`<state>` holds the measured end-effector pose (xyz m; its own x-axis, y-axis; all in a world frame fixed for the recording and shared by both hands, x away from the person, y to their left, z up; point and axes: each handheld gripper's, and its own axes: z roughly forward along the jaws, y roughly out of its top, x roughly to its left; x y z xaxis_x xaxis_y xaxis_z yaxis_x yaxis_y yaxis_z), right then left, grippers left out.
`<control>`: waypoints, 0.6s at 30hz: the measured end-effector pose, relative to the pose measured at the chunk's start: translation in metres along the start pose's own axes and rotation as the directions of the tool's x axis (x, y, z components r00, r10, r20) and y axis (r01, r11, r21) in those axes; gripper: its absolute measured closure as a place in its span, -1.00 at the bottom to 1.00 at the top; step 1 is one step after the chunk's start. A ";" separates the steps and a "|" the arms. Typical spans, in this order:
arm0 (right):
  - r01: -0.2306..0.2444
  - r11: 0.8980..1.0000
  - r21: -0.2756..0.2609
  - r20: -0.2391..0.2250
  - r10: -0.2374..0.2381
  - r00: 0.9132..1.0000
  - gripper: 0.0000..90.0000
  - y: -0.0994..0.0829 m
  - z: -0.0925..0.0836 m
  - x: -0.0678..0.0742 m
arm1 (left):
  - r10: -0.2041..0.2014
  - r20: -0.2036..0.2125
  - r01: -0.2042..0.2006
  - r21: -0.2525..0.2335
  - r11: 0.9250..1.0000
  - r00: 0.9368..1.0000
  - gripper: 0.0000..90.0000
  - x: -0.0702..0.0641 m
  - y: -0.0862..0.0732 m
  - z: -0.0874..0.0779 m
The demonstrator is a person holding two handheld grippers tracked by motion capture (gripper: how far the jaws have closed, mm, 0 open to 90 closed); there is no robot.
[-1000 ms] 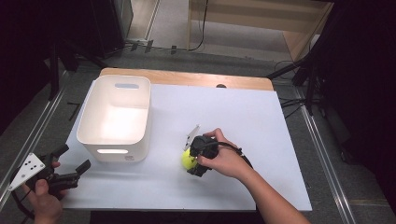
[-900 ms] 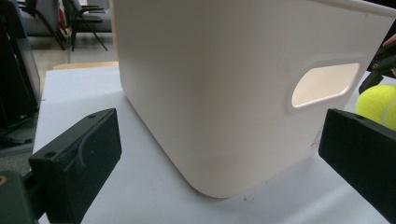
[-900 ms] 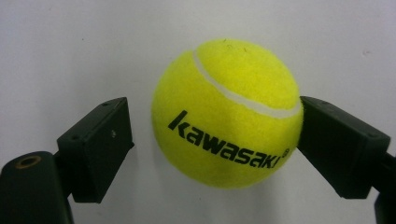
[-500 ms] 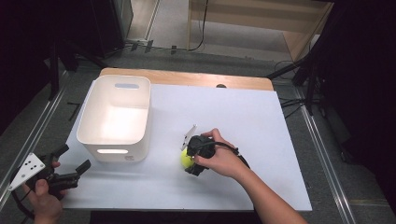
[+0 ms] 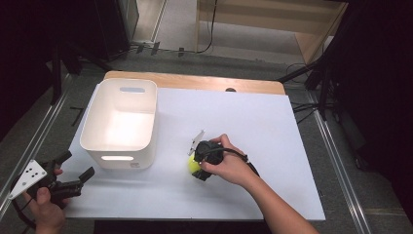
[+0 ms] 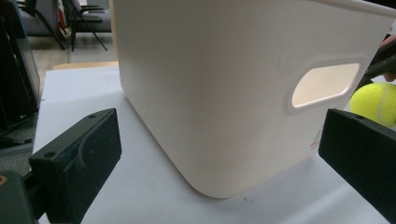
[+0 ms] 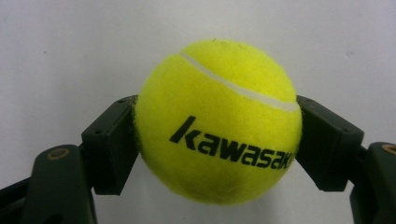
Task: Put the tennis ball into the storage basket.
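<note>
A yellow tennis ball [image 5: 193,165] printed "kawasaki" lies on the white table top [image 5: 263,122], right of the white bin [image 5: 117,158]. My right gripper [image 5: 197,168] points down at it from the person's right hand. Its jaws have just been closing, and in the right gripper view both black pads [image 7: 114,144] press the sides of the ball [image 7: 217,123]. My left gripper [image 5: 76,165] stands open at the table's near left corner with nothing between its jaws. Its own view faces the bin's near wall [image 6: 210,93] and handle slot, with the ball [image 6: 373,102] at the far right.
The bin is open at the top with nothing showing inside. A wooden board edge [image 5: 195,82] runs along the table's far side. Metal rails [image 5: 336,165] flank the table, and dark stands and cables sit on the floor beyond.
The right hand has tipped slightly over the ball while staying in place. The left hand and the bin have not moved.
</note>
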<state>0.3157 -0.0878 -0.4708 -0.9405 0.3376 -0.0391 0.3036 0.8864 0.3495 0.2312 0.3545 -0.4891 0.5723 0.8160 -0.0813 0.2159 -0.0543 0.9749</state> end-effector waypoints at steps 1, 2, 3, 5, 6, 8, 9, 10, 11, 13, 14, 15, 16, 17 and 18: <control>-0.003 1.000 -0.002 -0.001 0.003 1.000 -0.52 0.000 0.000 0.000 | 0.000 0.000 0.000 -0.001 1.000 1.000 -1.00 0.000 0.000 0.000; -0.006 1.000 -0.001 -0.001 0.006 1.000 -0.51 0.000 0.000 0.000 | 0.001 0.001 -0.001 0.001 1.000 1.000 -1.00 0.000 0.000 0.000; -0.002 1.000 -0.002 -0.002 0.002 1.000 -0.51 0.000 0.001 0.000 | 0.001 0.000 -0.001 -0.001 1.000 1.000 -1.00 0.000 0.000 0.000; -0.007 1.000 0.003 0.003 0.007 1.000 -0.50 0.001 0.001 0.001 | -0.001 0.001 0.001 -0.002 1.000 1.000 -1.00 0.000 0.000 0.000; -0.011 1.000 0.003 0.004 0.011 1.000 -0.50 0.001 0.001 0.001 | -0.001 0.000 0.001 -0.001 1.000 1.000 -1.00 0.000 0.000 0.000; 0.001 1.000 0.002 0.006 -0.001 1.000 -0.49 0.001 0.001 0.001 | 0.001 0.000 -0.001 0.001 1.000 1.000 -1.00 0.000 0.000 0.000; -0.001 1.000 0.004 0.005 0.001 1.000 -0.49 0.001 0.000 0.001 | 0.000 0.000 0.000 0.000 1.000 1.000 -1.00 0.000 0.000 0.000; -0.001 1.000 0.006 0.006 0.001 1.000 -0.49 0.001 0.000 0.001 | 0.001 0.000 -0.001 0.001 1.000 1.000 -1.00 0.000 0.000 0.000; 0.002 1.000 0.004 0.003 -0.002 1.000 -0.49 0.001 0.000 0.001 | 0.001 0.000 -0.001 0.001 1.000 1.000 -1.00 0.000 0.000 0.000; -0.005 1.000 0.007 0.002 0.005 1.000 -0.48 0.001 0.000 0.001 | -0.001 0.000 0.001 -0.001 1.000 1.000 -1.00 0.000 0.000 0.000; 0.000 1.000 0.004 0.000 0.000 1.000 -0.48 0.001 0.000 0.001 | -0.001 0.000 0.001 -0.002 1.000 1.000 -1.00 0.000 0.000 0.000; 0.000 1.000 0.008 -0.001 0.000 1.000 -0.48 0.001 -0.001 0.000 | -0.001 0.000 0.001 0.000 1.000 1.000 -1.00 0.000 0.000 0.000; 0.003 1.000 0.008 0.000 -0.003 1.000 -0.48 0.001 -0.001 0.000 | -0.001 0.000 0.001 -0.002 1.000 1.000 -1.00 0.000 0.000 0.000; 0.001 1.000 0.006 0.000 -0.001 1.000 -0.48 0.001 -0.001 0.000 | -0.001 0.000 0.001 0.000 1.000 1.000 -1.00 0.000 0.000 0.000; 0.001 1.000 0.003 -0.002 -0.001 1.000 -0.48 0.001 -0.002 0.000 | -0.001 0.000 0.001 -0.001 1.000 1.000 -1.00 0.000 0.000 0.000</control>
<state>0.3160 -0.0878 -0.4689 -0.9412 0.3358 -0.0378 0.3029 0.8879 0.3463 0.2312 0.3547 -0.4892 0.5720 0.8162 -0.0820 0.2156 -0.0531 0.9750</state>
